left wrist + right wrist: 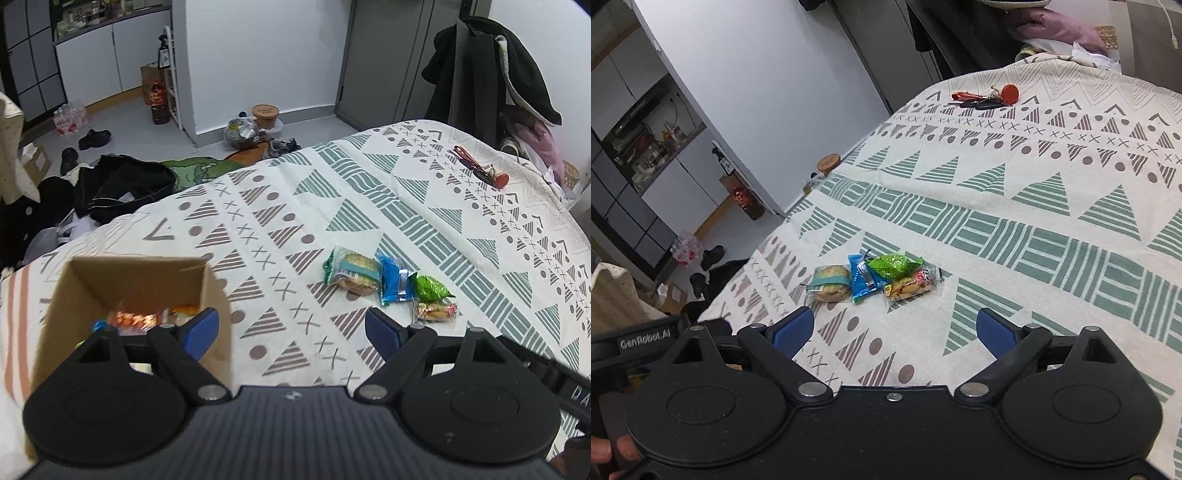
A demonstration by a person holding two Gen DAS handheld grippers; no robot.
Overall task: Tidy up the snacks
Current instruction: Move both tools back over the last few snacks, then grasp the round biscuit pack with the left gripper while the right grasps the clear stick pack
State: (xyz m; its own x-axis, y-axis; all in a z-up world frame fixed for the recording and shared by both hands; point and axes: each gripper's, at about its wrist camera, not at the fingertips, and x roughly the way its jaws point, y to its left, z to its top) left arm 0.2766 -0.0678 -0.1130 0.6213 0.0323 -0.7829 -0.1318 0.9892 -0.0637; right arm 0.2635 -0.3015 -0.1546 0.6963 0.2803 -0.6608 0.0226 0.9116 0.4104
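Observation:
Several wrapped snacks lie together on the patterned cloth: a biscuit pack with a teal band (352, 272) (830, 282), a blue packet (395, 280) (862, 282), a green packet (430, 288) (892, 266) and a clear cookie pack (434, 311) (910, 285). An open cardboard box (74, 295) at the left holds orange-wrapped snacks (135, 319). My left gripper (291, 326) is open, its left finger over the box corner, the snacks ahead to the right. My right gripper (894, 328) is open and empty, just short of the snack pile.
A bunch of keys with a red tag (480, 168) (988, 99) lies at the cloth's far side. Beyond the table edge (258, 166) the floor carries a black bag (122, 188), shoes (94, 138), bottles and containers. Dark clothes (495, 70) hang at the back right.

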